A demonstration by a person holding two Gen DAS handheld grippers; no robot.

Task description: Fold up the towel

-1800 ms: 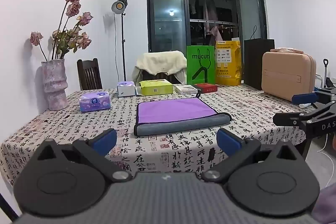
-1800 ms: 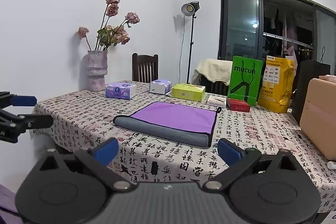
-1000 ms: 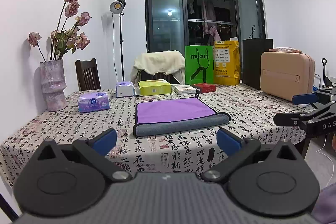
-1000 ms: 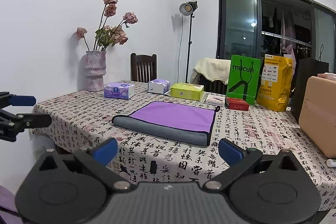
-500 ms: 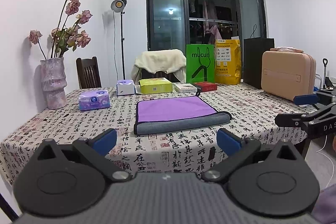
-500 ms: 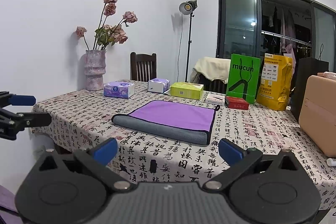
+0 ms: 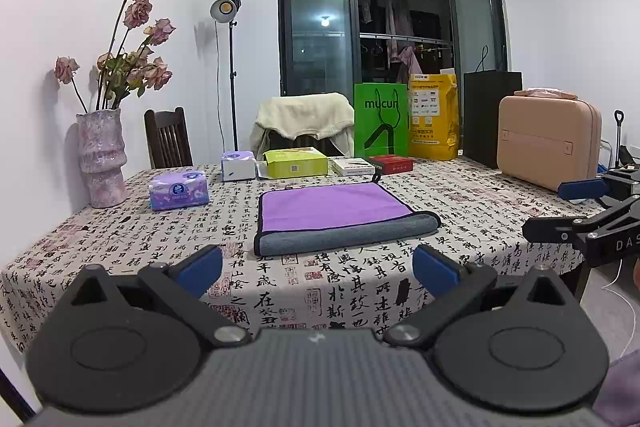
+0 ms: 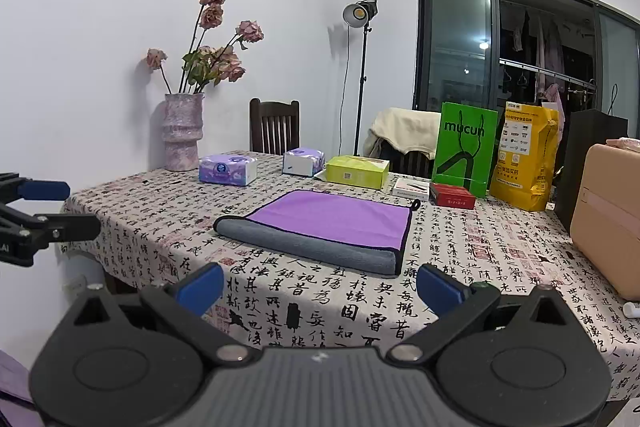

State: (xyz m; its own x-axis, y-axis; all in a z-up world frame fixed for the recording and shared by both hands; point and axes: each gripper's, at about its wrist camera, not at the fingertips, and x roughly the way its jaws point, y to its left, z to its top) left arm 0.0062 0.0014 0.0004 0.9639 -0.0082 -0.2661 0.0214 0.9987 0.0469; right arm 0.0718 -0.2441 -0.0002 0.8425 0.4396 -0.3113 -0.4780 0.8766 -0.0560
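Nearest, the left claw (image 7: pixel 316 267) hung wide apart and empty short of the surface (image 7: pixel 120 239), whose cloth carried black Chinese calligraphy. The right claw (image 8: pixel 318 285) gaped just as wide, gripping nothing; at 3 o'clock in the left view its body read "DAS". Ahead at 12 o'clock lay the towel (image 7: pixel 336 213), purple face up, grey rolled fold toward the claws. Farther back stood a purple tissue pack (image 7: pixel 179 191) at 10 o'clock and a green bag (image 7: pixel 380 125) marked "mucun".
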